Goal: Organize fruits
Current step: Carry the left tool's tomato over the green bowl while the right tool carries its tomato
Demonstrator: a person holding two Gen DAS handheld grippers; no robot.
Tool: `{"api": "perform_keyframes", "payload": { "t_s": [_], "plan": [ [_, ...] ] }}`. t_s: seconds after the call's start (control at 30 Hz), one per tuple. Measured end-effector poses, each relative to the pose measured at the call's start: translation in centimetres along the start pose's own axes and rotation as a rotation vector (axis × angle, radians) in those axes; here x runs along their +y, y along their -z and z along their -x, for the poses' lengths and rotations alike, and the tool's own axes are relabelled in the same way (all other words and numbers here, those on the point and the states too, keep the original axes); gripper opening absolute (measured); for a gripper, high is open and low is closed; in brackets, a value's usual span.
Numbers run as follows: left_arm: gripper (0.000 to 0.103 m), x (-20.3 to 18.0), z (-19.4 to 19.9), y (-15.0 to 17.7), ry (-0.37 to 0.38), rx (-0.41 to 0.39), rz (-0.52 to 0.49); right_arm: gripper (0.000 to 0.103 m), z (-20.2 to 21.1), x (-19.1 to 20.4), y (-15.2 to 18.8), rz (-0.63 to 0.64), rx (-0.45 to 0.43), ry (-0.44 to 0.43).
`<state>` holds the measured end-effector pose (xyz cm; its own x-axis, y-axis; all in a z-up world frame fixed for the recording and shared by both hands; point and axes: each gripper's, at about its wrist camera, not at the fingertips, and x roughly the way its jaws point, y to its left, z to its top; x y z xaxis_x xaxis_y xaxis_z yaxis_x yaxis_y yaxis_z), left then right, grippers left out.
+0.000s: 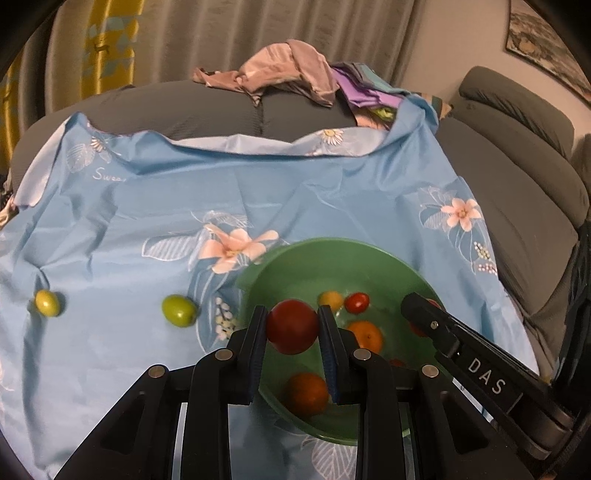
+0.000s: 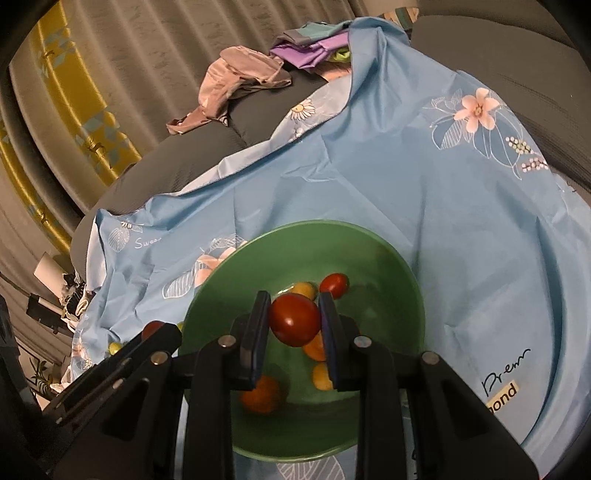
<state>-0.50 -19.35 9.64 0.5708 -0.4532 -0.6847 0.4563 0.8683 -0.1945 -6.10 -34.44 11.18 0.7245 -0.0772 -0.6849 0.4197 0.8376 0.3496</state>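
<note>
Grey curtains hung behind a sofa, and a blue flowered cloth was spread over the seat. On the cloth sat a green bowl, and some small fruits were already inside it: a little red one, a yellow one and an orange one.

The left gripper was closed around a red tomato, which was held above the near side of the bowl. The right gripper was also closed around a red tomato, and it was held over the middle of the bowl. Both grippers were close together over the bowl.

Two fruits were left out on the cloth, well apart from the bowl: a green one and a yellow-green one further to the left.

The step in hand seemed to be dropping the two tomatoes into the bowl. Next, the fingers would likely need to be opened low over the bowl, one gripper at a time, so that the fruit was not bounced out and the grippers were not bumped together. After that, the two fruits on the cloth would need to be fetched
</note>
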Motion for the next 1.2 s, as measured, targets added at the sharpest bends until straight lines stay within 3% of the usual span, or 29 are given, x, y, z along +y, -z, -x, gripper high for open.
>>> {"api": "perform_keyframes", "payload": {
  "t_s": [1.2],
  "plan": [
    [0.027, -0.4, -2.5, 1.3, 0.041, 0.084, -0.022, 0.028, -3.0, -1.3, 0.4, -0.008, 0.099, 0.077]
  ]
}}
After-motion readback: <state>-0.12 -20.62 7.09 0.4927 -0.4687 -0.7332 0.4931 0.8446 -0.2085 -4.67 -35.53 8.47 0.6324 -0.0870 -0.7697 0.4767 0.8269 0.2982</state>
